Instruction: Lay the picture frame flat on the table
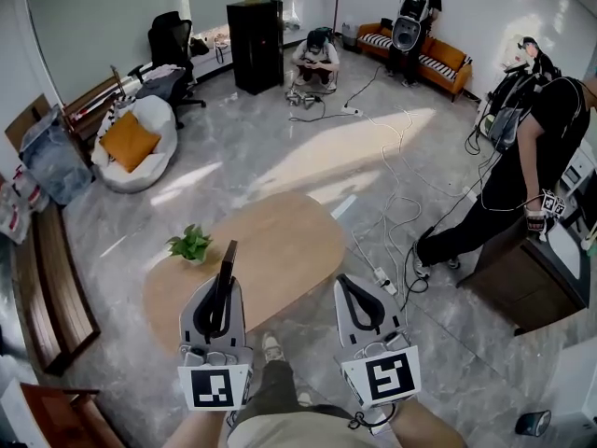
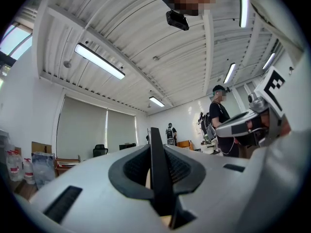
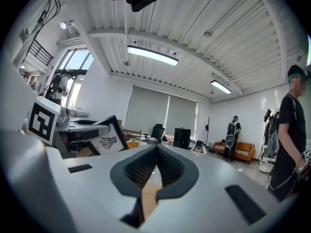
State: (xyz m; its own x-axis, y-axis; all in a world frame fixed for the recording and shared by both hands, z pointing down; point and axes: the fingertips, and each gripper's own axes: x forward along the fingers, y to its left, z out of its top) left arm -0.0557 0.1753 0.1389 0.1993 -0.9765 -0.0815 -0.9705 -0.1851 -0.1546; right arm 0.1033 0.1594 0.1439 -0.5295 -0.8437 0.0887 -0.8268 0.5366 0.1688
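There are two hand-held grippers, one picture frame, one table and one plant. The left grey two-jaw gripper (image 1: 221, 289) is clamped on the thin black-edged picture frame (image 1: 229, 259), its dark pads pressing on either face of it. The right grey two-jaw gripper (image 1: 354, 287) has its jaws brought together with nothing between them. The frame stands upright on edge in the left jaws rather than lying flat. It rises past the jaw tips and, in the head view, sits over the near left part of the oval light-wood table (image 1: 280, 241). Whether its lower edge touches the tabletop I cannot tell. Seen edge-on from the head view and the left gripper view, it is only a narrow dark strip. From the right gripper view it shows a black border around a white sheet bearing a small dark drawing, and it is tilted slightly. The one small green potted plant (image 1: 190, 245) stands on the table's left end, just beside the frame's top in the head view. Farther off there are one orange sofa (image 1: 438, 56), one black cabinet (image 1: 255, 31) and one white beanbag seat with an orange cushion (image 1: 140, 147). At least three people are in the room: one crouching (image 1: 316, 60), one standing by the sofa (image 1: 416, 12) and one bent over at the right (image 1: 522, 171).
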